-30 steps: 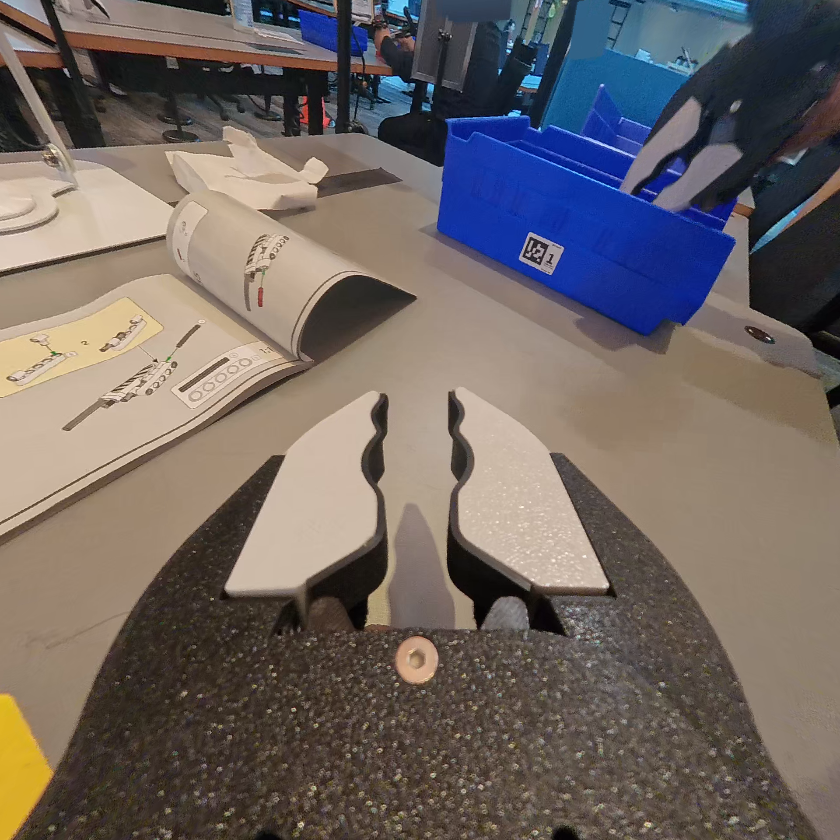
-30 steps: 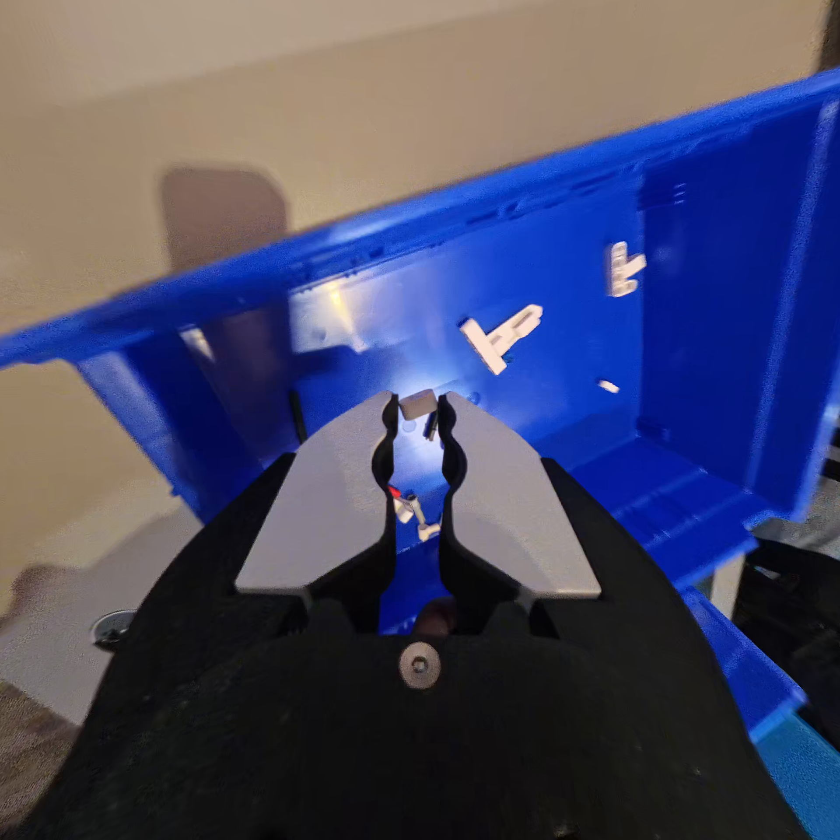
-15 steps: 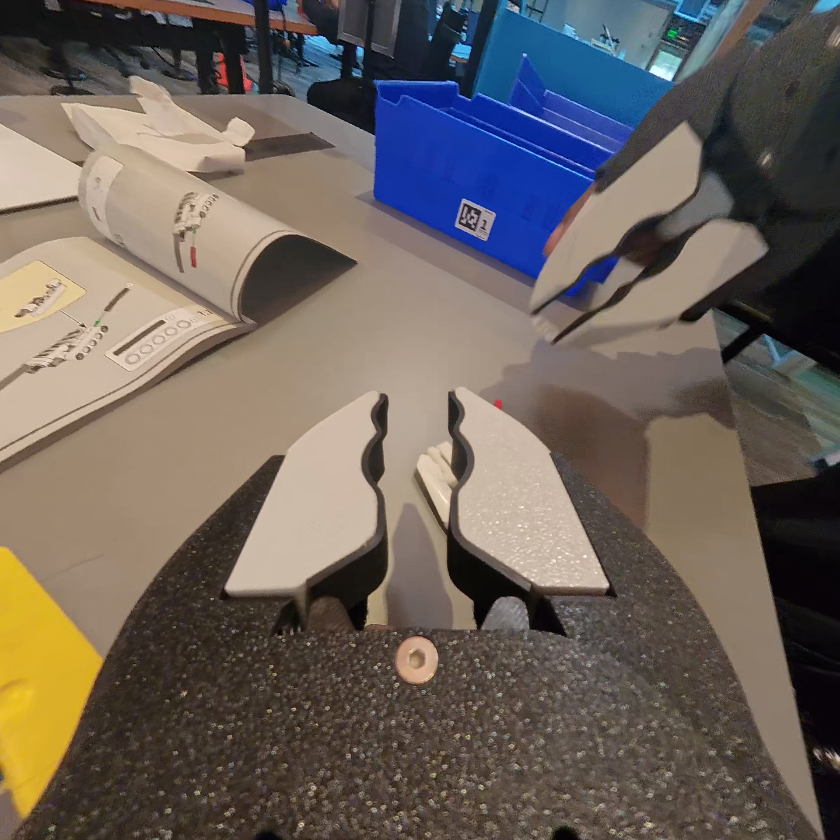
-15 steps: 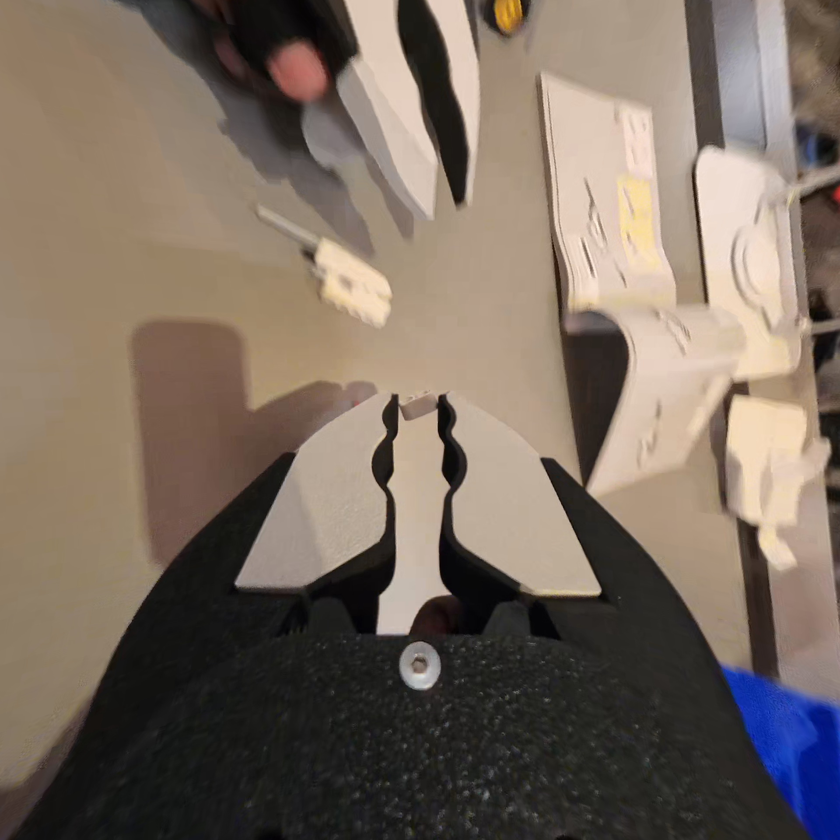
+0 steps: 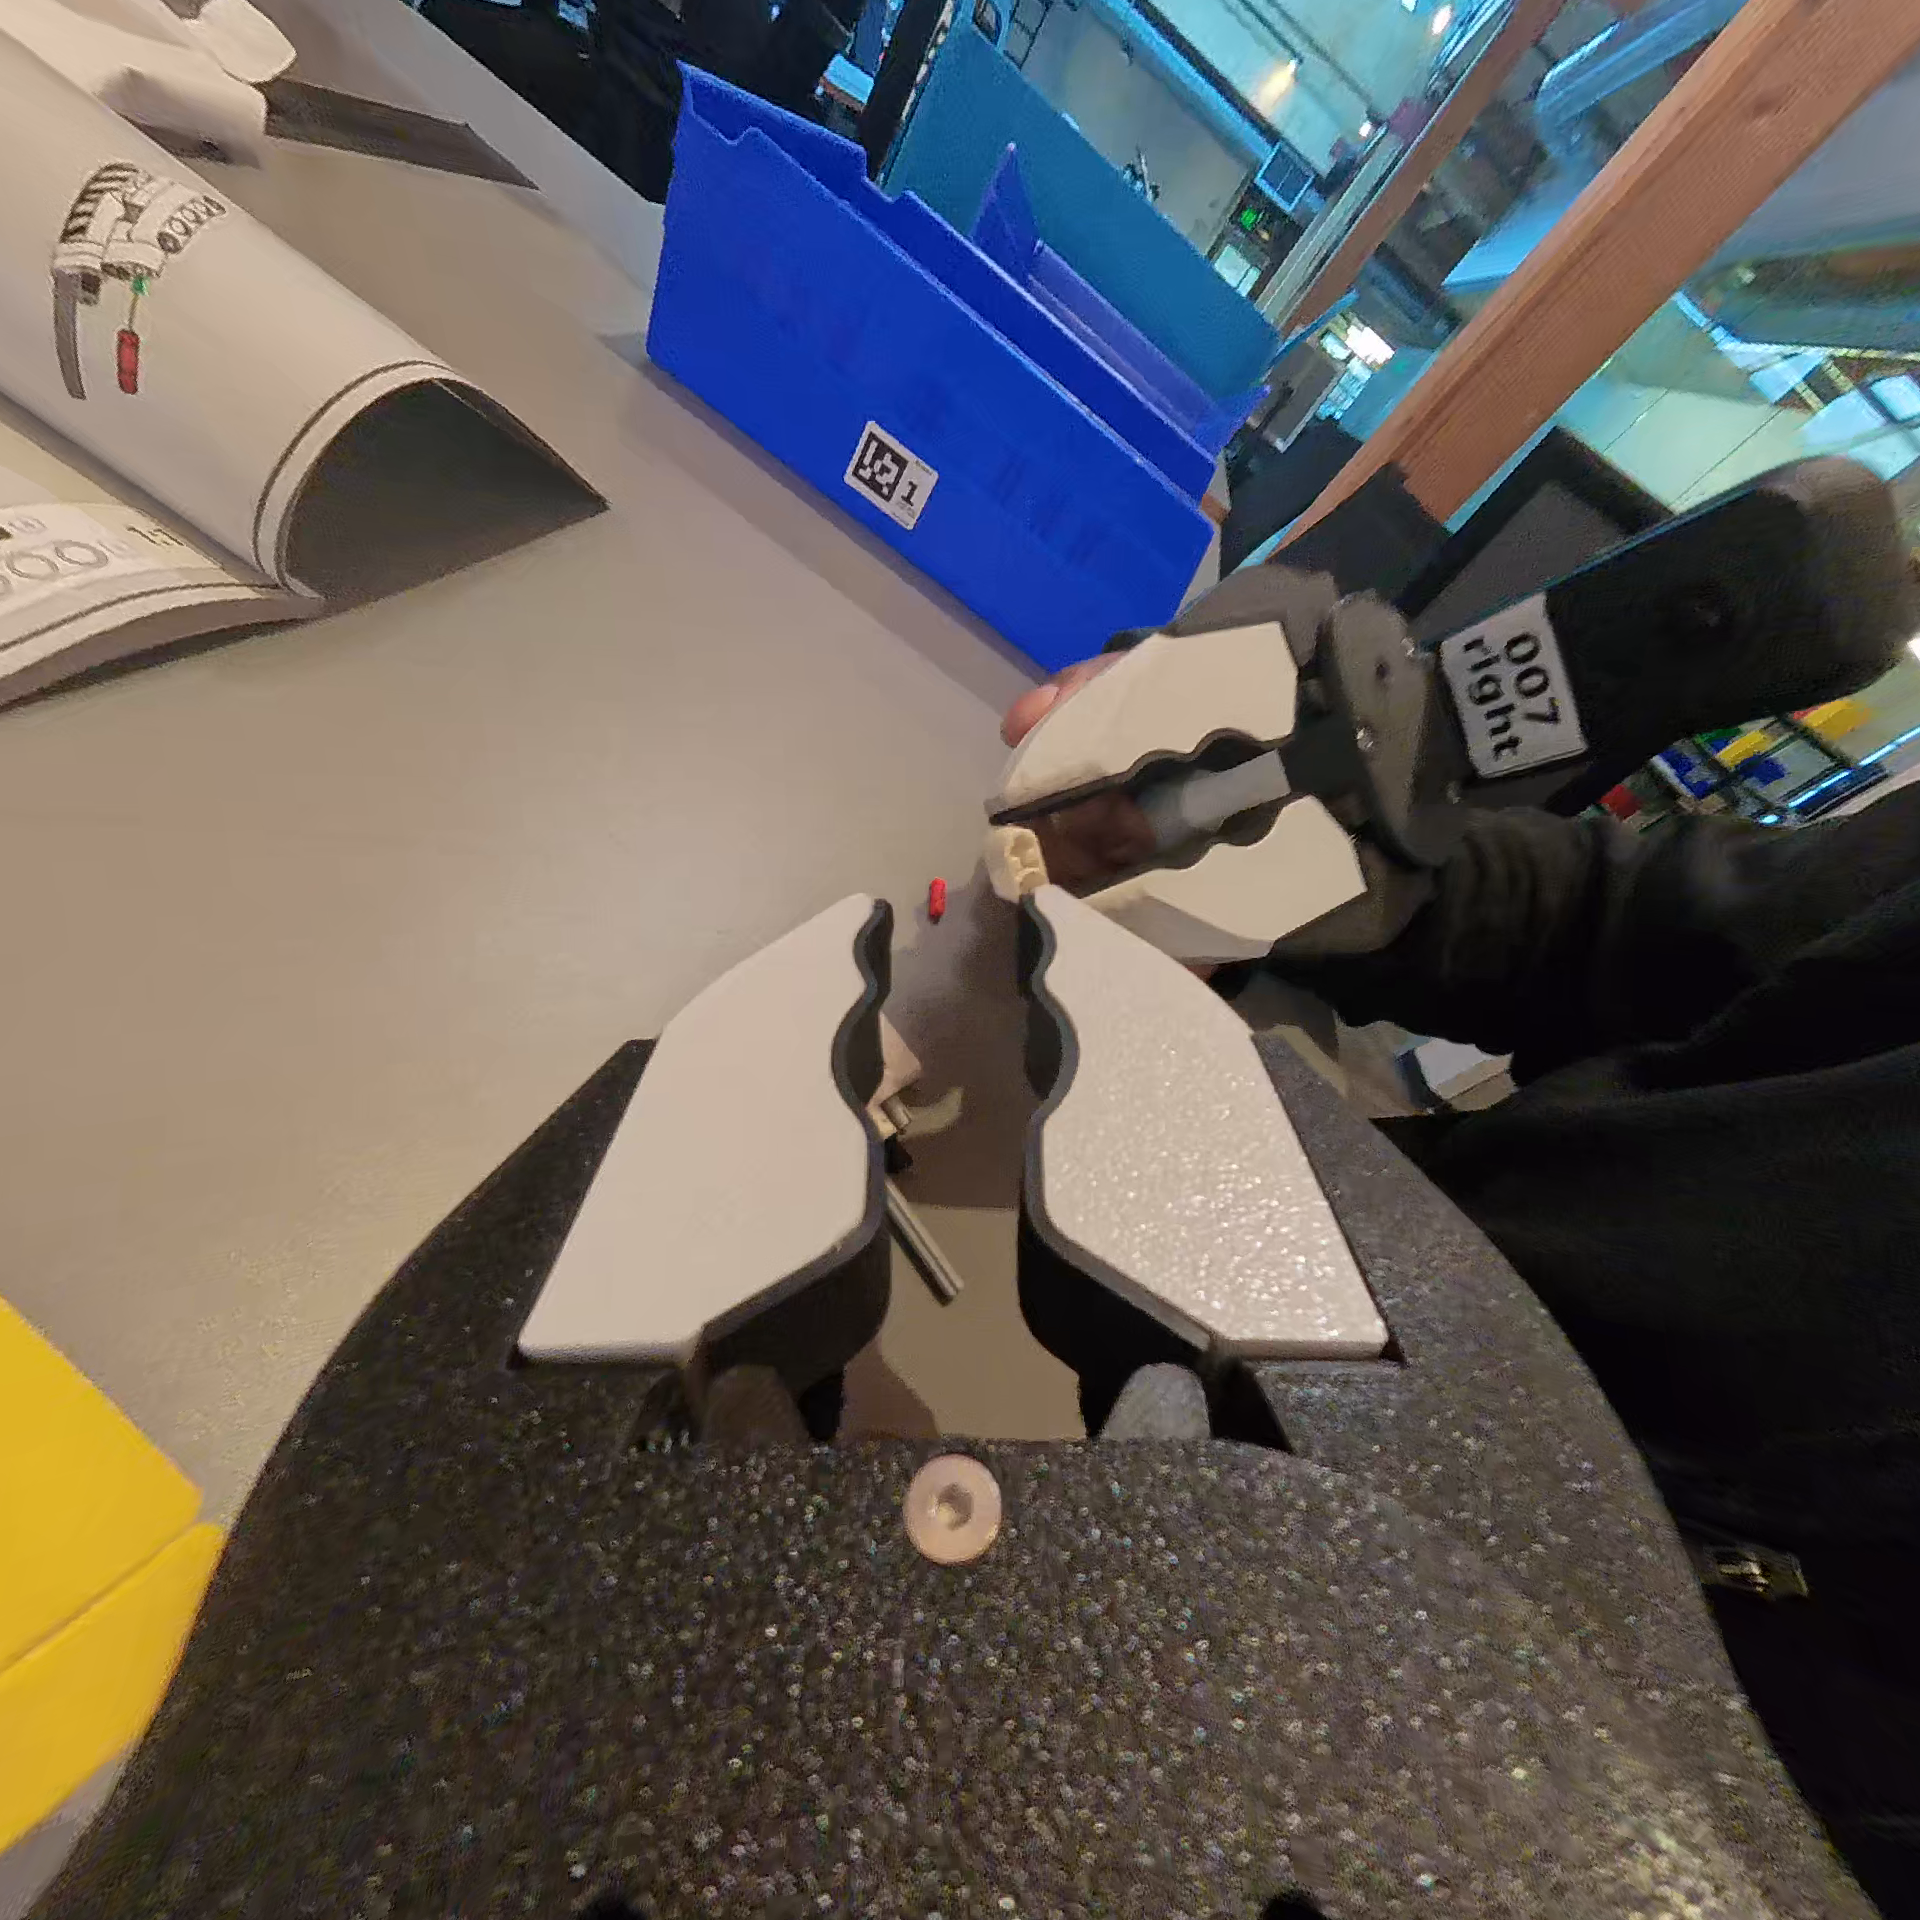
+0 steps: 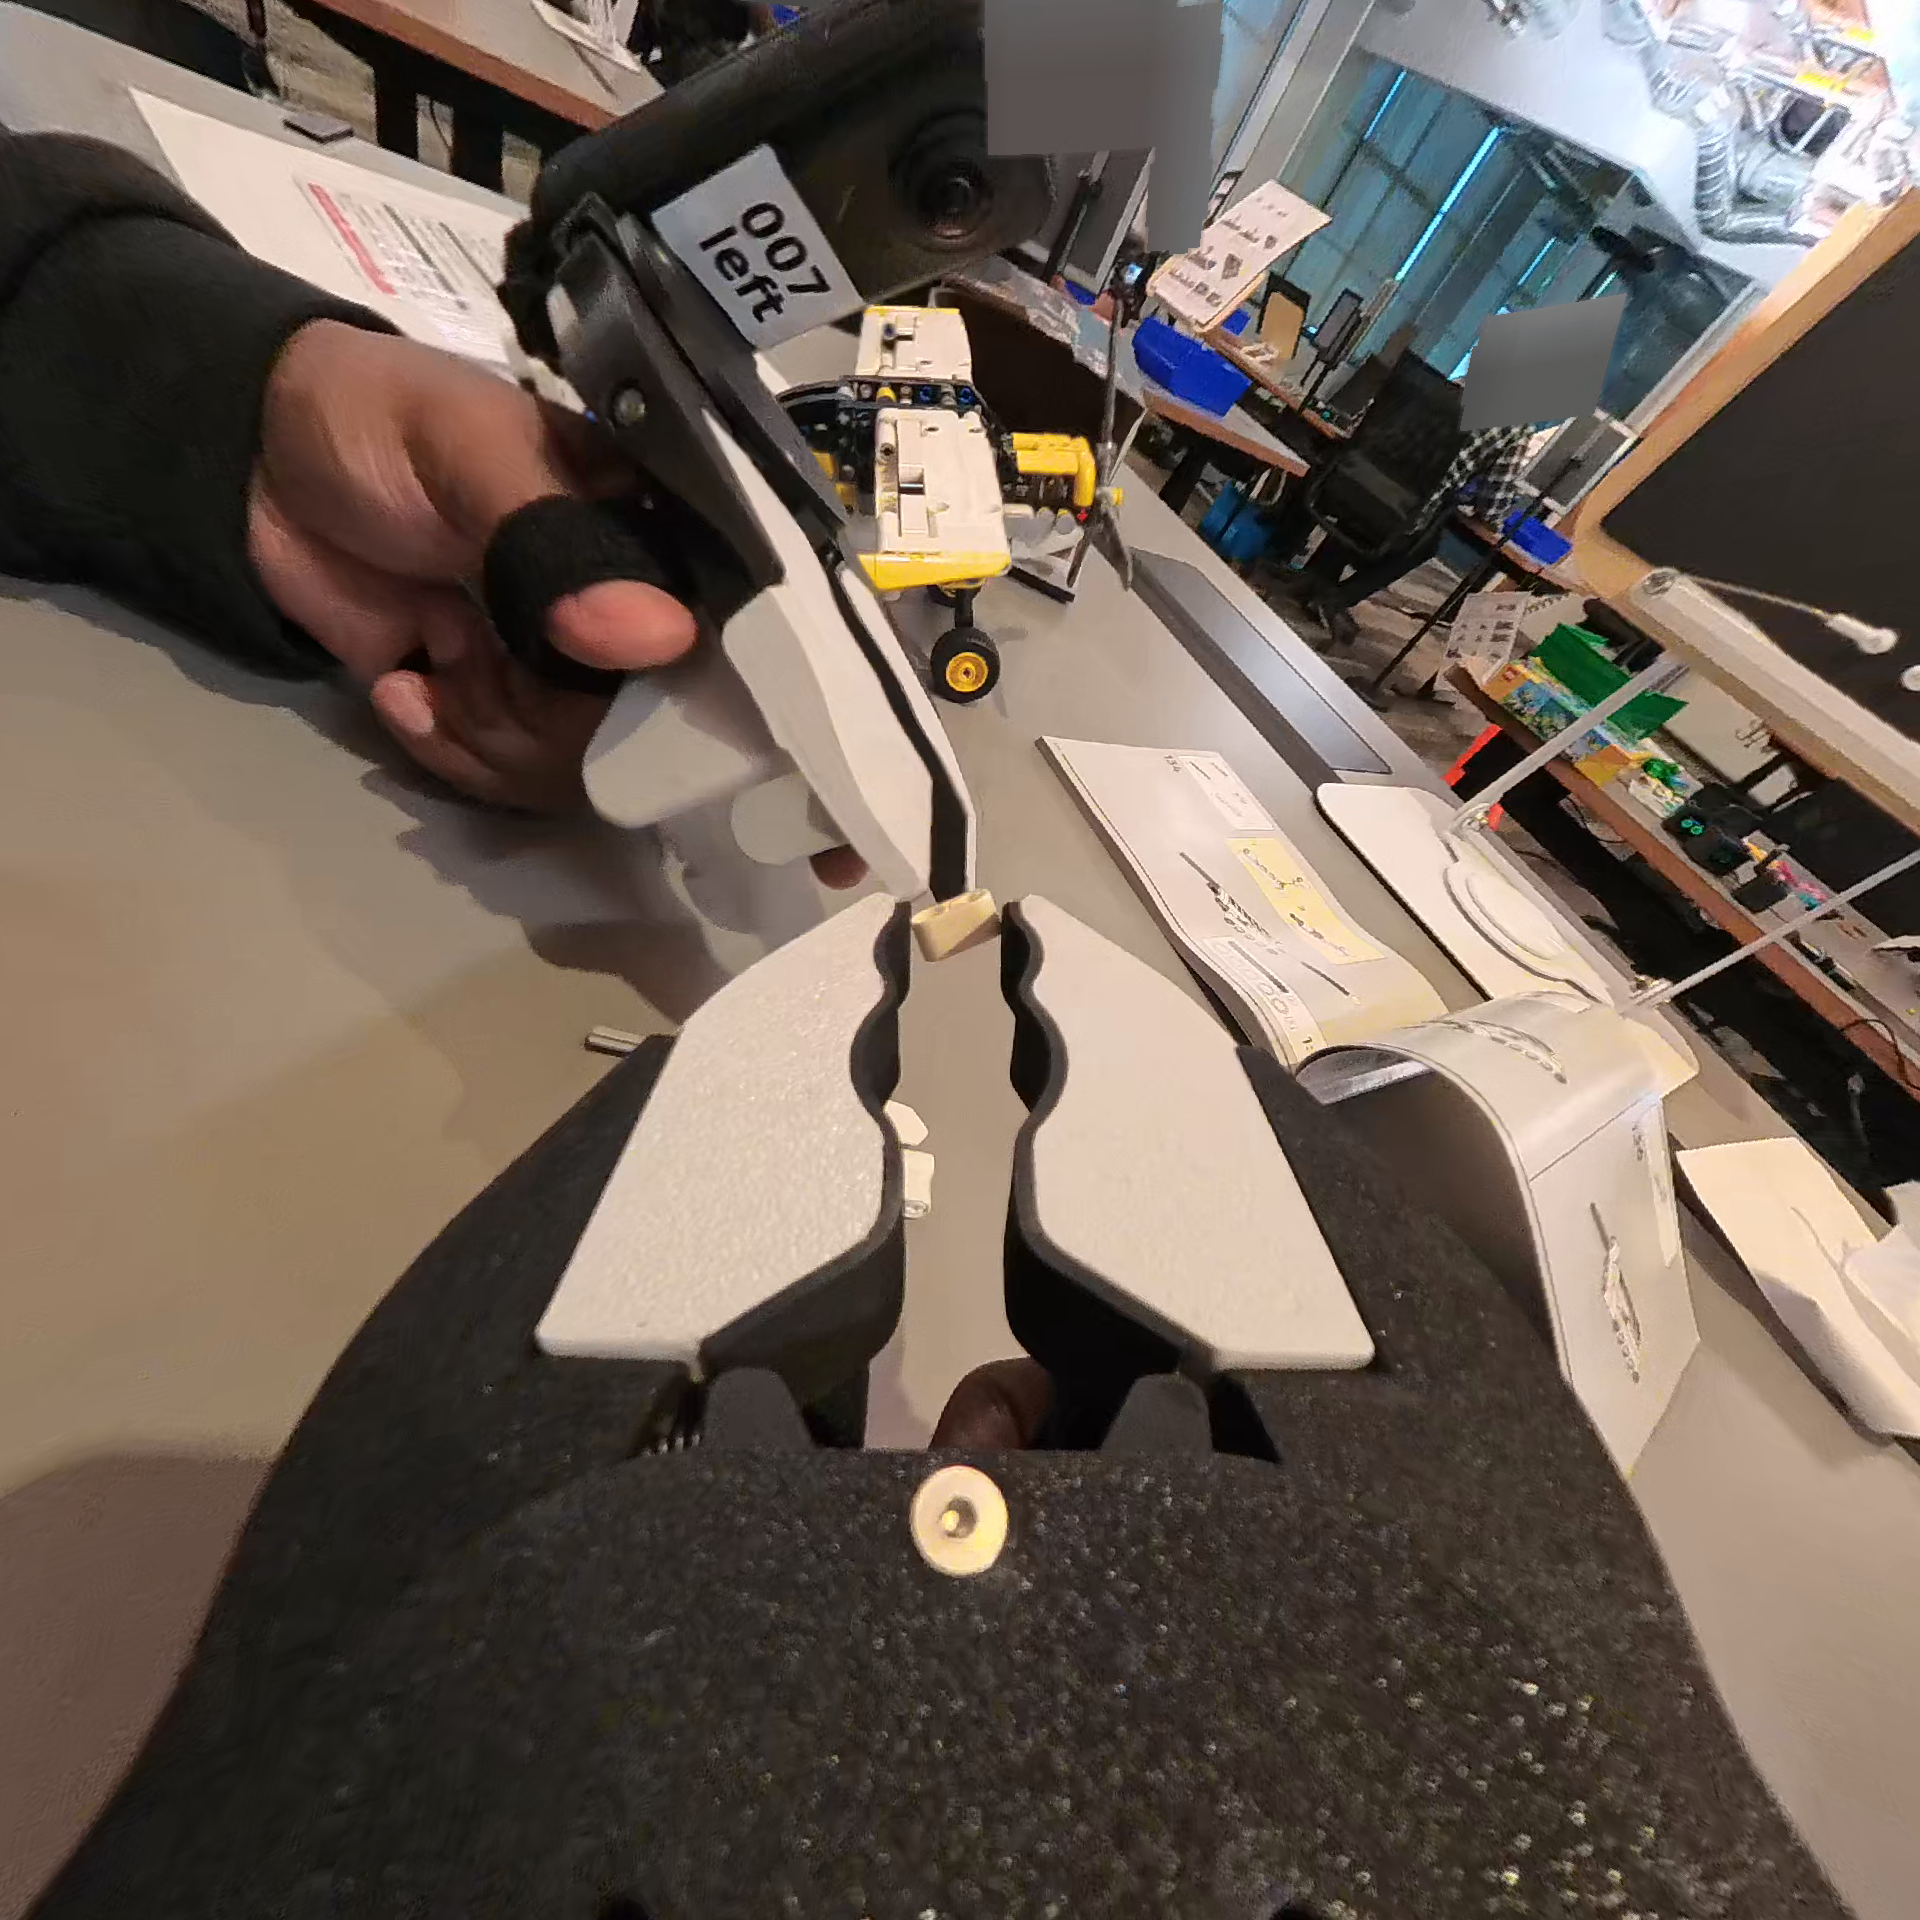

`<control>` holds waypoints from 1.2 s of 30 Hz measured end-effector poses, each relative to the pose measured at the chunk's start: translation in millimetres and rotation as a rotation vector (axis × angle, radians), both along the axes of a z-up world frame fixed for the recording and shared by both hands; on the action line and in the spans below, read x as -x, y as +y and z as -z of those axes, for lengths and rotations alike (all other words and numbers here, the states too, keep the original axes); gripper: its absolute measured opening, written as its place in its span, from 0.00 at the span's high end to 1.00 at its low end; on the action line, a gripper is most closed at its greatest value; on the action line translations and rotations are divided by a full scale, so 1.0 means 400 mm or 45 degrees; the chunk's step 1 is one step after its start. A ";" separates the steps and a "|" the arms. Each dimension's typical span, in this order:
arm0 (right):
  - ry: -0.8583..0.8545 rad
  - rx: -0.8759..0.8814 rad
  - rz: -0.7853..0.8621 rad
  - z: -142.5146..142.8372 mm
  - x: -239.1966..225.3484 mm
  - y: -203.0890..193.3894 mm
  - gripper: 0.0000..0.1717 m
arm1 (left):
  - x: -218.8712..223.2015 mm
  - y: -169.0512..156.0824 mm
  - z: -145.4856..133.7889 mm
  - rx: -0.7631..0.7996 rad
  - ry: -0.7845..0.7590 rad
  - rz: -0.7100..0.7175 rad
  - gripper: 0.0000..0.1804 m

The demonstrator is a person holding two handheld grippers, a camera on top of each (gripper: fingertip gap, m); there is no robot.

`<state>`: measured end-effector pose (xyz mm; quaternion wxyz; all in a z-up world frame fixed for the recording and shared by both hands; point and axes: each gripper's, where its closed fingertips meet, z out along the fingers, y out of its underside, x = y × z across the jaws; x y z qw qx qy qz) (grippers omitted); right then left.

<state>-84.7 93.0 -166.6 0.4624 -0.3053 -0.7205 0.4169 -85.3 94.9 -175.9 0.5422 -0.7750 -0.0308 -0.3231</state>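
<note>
Pinching a small cream brick (image 6: 954, 925), the right tongs (image 6: 954, 914) meet the spread, bare left tongs (image 5: 954, 914) above the bench (image 5: 520, 831).

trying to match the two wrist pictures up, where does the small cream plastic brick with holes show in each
Left wrist view: the small cream plastic brick sits just above centre, pinched at the tips of the right gripper coming in from the right.
Right wrist view: the same brick is at centre, between that gripper's own fingertips.
Shared landmark: the open instruction booklet with a curled grey page, at the left edge in the left wrist view, right of centre in the right.
</note>
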 end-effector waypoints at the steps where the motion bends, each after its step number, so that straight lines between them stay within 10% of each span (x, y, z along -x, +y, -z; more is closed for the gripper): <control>1: 0.013 0.005 0.010 0.001 0.001 0.002 0.90 | -0.001 -0.001 -0.002 -0.004 -0.012 0.007 0.87; 20: 0.226 -0.401 0.066 0.011 -0.004 -0.022 0.90 | -0.040 -0.004 -0.006 0.018 -0.112 0.079 0.95; 32: -0.138 -0.427 -0.183 0.084 -0.058 0.005 0.83 | -0.071 -0.038 0.148 0.133 1.122 0.269 0.95; 36: -0.208 -0.459 -0.203 0.114 -0.077 0.005 0.83 | -0.093 -0.042 0.161 0.114 1.252 0.315 0.95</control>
